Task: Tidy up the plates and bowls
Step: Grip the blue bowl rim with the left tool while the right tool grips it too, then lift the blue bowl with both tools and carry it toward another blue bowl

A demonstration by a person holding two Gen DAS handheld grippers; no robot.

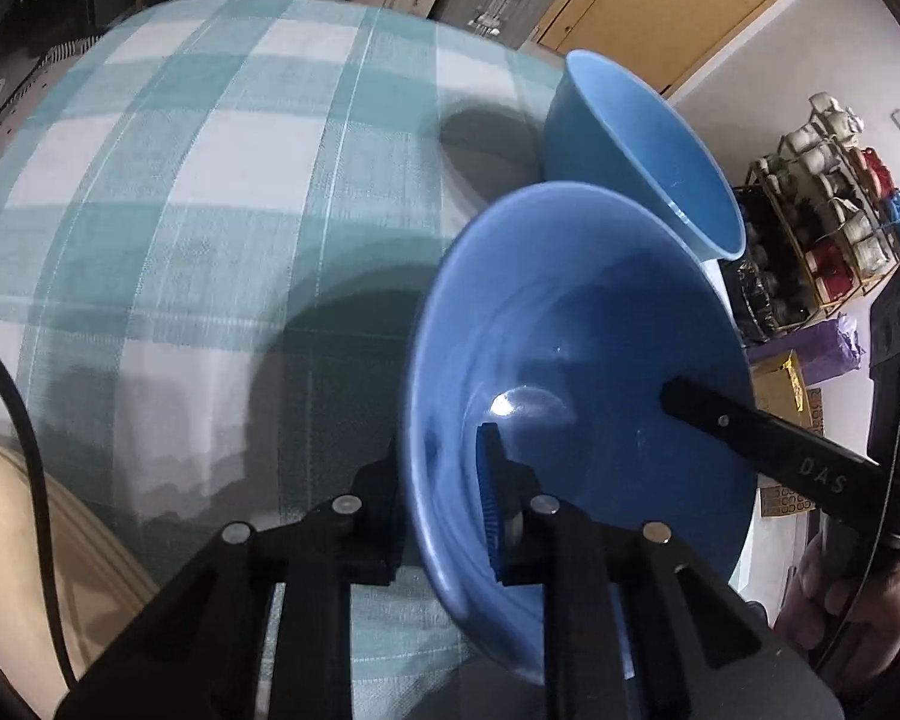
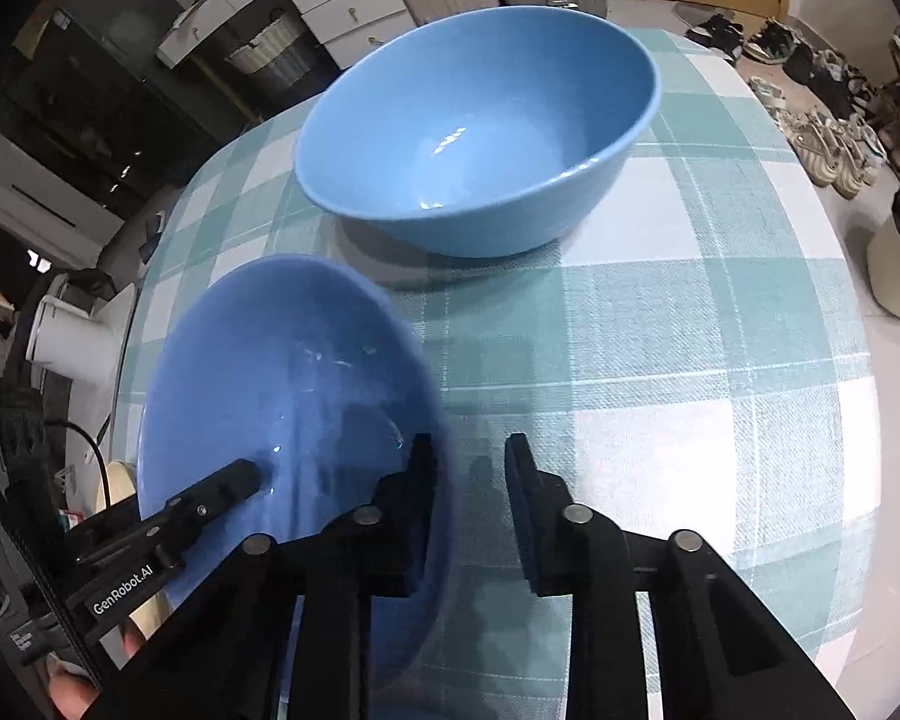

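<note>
Near bowl (image 1: 576, 396) gripped on opposite rims: left gripper (image 1: 444, 480) and right gripper (image 2: 468, 480) each narrowed onto its wall. Second bowl (image 2: 480, 132) sits just beyond, toward the table's (image 2: 690, 360) far edge.

This is a lived-in home, most likely a dining corner near the entrance. The worktop (image 2: 690, 360) wears a teal-and-white checked cloth, the sort laid on a family table. Behind it stand white drawer units (image 2: 342, 0) with small knobs and a woven basket (image 2: 270, 60). Wooden doors (image 1: 660, 12) close off the far wall. Pairs of shoes (image 2: 822, 138) lie loose on the pale floor, and a crowded shoe rack (image 1: 828, 198) stands against the white wall.
</note>
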